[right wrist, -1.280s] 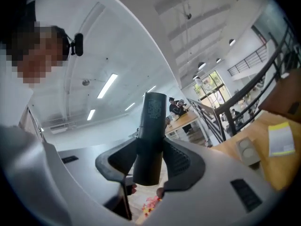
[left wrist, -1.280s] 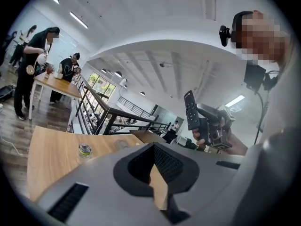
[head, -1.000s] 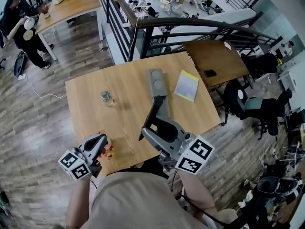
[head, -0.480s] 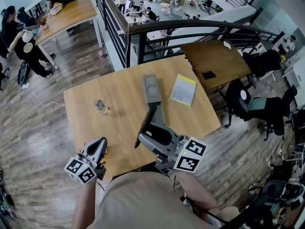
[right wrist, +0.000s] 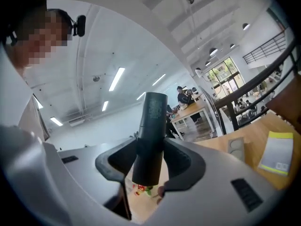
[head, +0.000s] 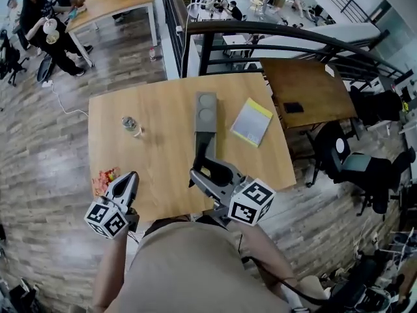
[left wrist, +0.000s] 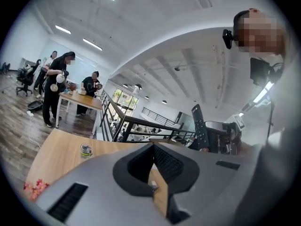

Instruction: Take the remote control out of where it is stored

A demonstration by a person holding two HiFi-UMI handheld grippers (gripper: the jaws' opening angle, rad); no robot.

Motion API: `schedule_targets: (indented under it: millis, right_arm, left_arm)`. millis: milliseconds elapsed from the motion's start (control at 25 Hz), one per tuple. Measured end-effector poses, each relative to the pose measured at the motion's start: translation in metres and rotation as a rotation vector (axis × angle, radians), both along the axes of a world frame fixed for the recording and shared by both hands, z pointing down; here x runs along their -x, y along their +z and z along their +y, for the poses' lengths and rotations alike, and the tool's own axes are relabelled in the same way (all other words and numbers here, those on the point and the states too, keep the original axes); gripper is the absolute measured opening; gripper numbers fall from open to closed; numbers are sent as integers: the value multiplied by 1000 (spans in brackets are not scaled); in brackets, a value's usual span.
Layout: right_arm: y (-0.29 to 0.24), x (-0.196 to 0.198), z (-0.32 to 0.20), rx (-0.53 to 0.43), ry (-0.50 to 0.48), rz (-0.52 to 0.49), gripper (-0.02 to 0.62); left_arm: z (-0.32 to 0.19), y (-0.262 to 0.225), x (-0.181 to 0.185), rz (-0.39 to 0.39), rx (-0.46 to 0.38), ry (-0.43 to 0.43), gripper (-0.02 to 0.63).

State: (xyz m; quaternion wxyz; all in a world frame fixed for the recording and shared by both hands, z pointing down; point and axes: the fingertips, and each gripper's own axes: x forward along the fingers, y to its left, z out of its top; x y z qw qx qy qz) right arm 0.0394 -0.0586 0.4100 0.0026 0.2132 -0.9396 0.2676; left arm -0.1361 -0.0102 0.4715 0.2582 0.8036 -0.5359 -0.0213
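Note:
A long dark remote control [head: 201, 156] stands clamped between the jaws of my right gripper [head: 203, 172] over the near half of the wooden table [head: 163, 155]. In the right gripper view the remote [right wrist: 150, 135] rises upright out of the right gripper [right wrist: 149, 163], pressed from both sides. The grey holder [head: 206, 111] with two round recesses lies flat further back, apart from the remote. My left gripper [head: 129, 177] hovers at the table's near left edge, its jaws closed together with nothing in them. From the left gripper [left wrist: 153, 147] the remote [left wrist: 199, 125] shows at the right.
On the table are a small glass jar [head: 129, 124], a pile of colourful snacks [head: 104, 178] at the left edge and a yellow-edged notebook [head: 253, 121]. A darker table [head: 313, 87] with a phone [head: 293, 107] stands at the right. A black railing [head: 260, 34] runs behind.
My right gripper has drawn the remote back toward me and lower, away from the grey holder. The left gripper has come away from the snack pile, toward the right.

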Motion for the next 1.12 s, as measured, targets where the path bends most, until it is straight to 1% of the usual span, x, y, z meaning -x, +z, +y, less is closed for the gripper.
schedule_targets:
  millis: [240,360,480,680,840,960,1120]
  right_arm:
    - [71,-9,-6,38,-113,163,179]
    - [117,-8,-7,86,-171,240,179]
    - [166,-7,-2,147,-226,308,179]
    - [237,-1,12,215,-304,423,181]
    - [295,4,20,277,-346,515,181]
    - [335,5,26,326,-358,584,181]
    - [388,9,31,355,-357,698,181]
  left_arm:
    - [17,40,-19,-53,45,-113,2]
    - [25,66,-28,-88,89,-152,2]
    - [34,87,-31,-103,131,-192,2]
    - [49,118,-21,-146,185,-251,2]
    - [55,142,-8,-171,228,-287,2]
    - [56,146,-2,-170,243,-299,2]
    - [54,146,5,-177,249,-293,2]
